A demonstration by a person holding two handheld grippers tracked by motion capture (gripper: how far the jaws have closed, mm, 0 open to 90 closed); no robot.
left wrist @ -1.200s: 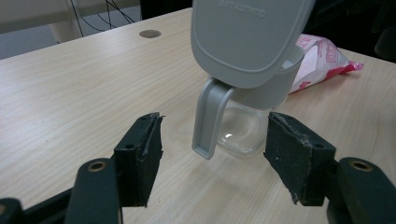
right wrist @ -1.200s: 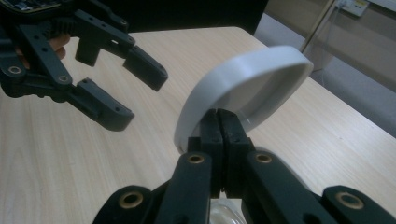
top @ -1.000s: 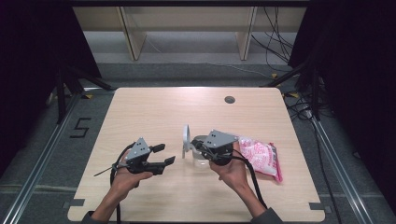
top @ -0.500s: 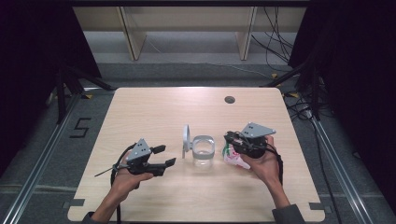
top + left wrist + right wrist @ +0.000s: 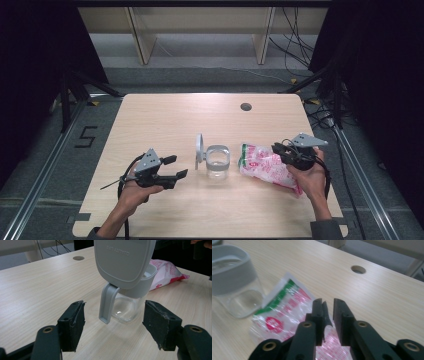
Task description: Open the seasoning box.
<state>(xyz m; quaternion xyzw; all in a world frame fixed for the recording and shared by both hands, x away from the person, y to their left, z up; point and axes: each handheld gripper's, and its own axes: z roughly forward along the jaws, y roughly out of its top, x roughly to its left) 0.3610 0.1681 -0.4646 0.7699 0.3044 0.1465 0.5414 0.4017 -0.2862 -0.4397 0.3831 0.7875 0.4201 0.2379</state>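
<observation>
A clear glass jar with a grey rim stands at mid table, its hinged grey lid swung upright on the left side. To its right lies a pink, white and green snack bag. My left gripper rests open left of the jar; in the left gripper view its jaws frame the jar and lid from a short distance. My right gripper hovers over the bag's right half. Its jaws have just been closing and stand a narrow slit apart with nothing between them, above the bag.
The wooden table has a round cable hole at the back right. Cables trail on the floor beyond its far right corner. Metal rails run along the floor at both sides.
My right gripper has left the jar and moved right, over the snack bag. The left gripper, jar and lid have stayed put.
</observation>
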